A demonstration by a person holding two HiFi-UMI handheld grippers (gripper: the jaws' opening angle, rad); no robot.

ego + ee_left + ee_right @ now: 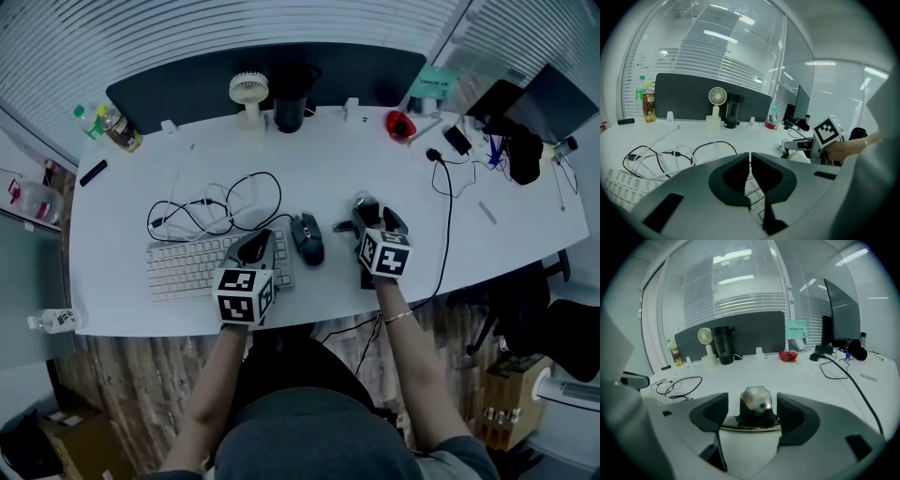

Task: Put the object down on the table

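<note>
The object (757, 405) is small and dark, with a pale rounded top and a flat silver base. It stands on the white table (787, 376) between the jaws of my right gripper (752, 409). The jaws stand wide on either side of it, with a gap at each pad, so the gripper is open. From the head view the object (365, 206) sits just past the right gripper (377, 219), right of the black mouse (307, 239). My left gripper (750, 157) is shut and empty, and hangs over the white keyboard (187, 264) at the left gripper (258, 246).
Black and white cables (216, 211) lie coiled behind the keyboard. A small white fan (249, 94), a black jug (291, 98), a red dish (400, 125) and bottles (117, 127) line the back. A black cable (448, 202) runs past the right gripper. The table's front edge (309, 321) is near.
</note>
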